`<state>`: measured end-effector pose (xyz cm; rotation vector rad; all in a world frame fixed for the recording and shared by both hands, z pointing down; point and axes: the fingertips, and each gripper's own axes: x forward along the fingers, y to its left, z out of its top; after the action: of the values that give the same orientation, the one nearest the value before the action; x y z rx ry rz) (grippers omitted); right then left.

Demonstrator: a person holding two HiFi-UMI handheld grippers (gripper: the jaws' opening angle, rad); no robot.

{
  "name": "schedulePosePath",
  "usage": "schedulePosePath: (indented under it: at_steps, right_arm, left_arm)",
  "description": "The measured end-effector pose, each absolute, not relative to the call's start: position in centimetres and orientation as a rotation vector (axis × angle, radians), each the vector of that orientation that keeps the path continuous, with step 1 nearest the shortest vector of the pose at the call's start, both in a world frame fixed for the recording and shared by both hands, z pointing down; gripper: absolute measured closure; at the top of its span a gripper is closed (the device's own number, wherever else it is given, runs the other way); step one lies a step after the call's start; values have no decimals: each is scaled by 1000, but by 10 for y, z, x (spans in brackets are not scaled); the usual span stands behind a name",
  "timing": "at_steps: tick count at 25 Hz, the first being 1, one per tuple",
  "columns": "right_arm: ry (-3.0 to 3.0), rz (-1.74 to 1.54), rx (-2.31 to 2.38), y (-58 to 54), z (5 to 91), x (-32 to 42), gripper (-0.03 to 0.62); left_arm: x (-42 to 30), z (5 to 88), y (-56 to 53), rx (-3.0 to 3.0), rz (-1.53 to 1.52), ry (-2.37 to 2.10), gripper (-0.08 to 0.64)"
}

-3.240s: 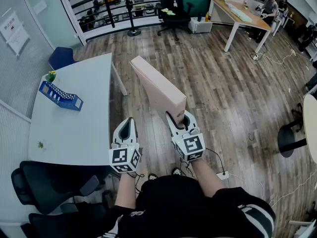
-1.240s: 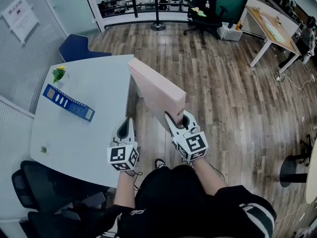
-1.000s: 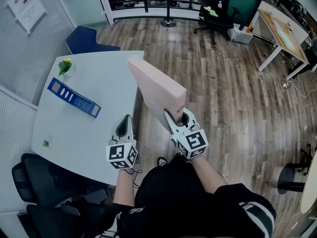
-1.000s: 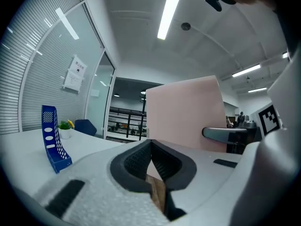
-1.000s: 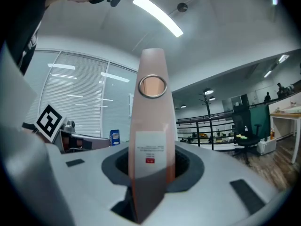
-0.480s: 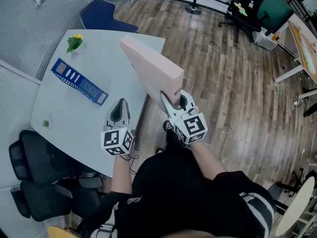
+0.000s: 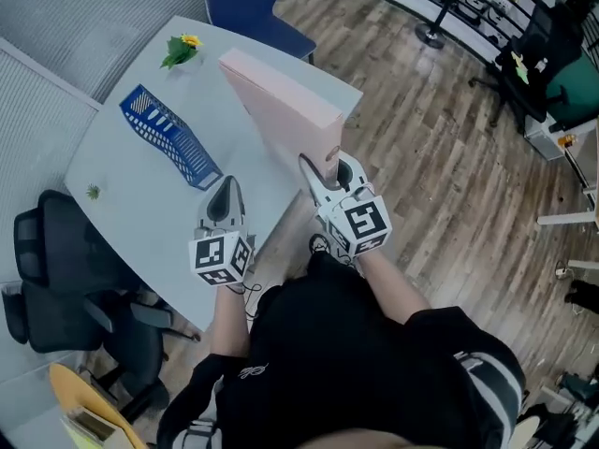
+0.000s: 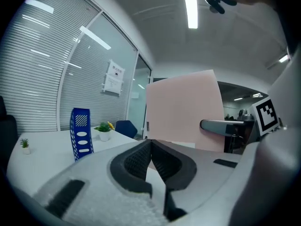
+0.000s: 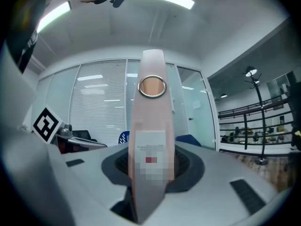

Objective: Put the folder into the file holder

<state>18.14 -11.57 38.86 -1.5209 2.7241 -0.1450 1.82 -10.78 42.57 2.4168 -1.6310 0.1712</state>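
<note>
A thick pink folder [image 7: 283, 112] is held up on edge over the near corner of the white table [image 7: 122, 204]. My right gripper [image 7: 325, 171] is shut on its spine end; the spine [image 9: 149, 140] with its finger ring fills the right gripper view. The folder's broad side [image 8: 184, 109] shows in the left gripper view. The blue file holder [image 7: 171, 145] lies on the table to the left, and stands as a narrow blue frame [image 8: 81, 133] in the left gripper view. My left gripper [image 7: 225, 193] hovers over the table near the holder, its jaws shut and empty.
A small potted plant with a yellow flower [image 7: 181, 49] stands at the table's far end, a tiny green plant [image 7: 92, 192] at its left edge. A blue chair [image 7: 257, 3] is behind the table, black office chairs [image 7: 56, 288] at lower left. Wooden floor [image 7: 449, 176] lies to the right.
Both grippers and the folder have swung left toward the table; the folder now hangs over the table's corner and the left gripper is close to the file holder.
</note>
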Motion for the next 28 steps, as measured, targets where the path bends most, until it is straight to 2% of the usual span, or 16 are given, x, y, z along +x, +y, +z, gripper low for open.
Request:
schedulePosePath:
  at_steps: [15,28]
  right_arm:
    - [2923,-156,-935,-175,375,66,466]
    - [2942,-119,-889,-175,367,-16,465]
  left_arm:
    - [-103,443,-77,1942,207,-2100,559]
    - [-168,446,-94,1951,150,-2104,559]
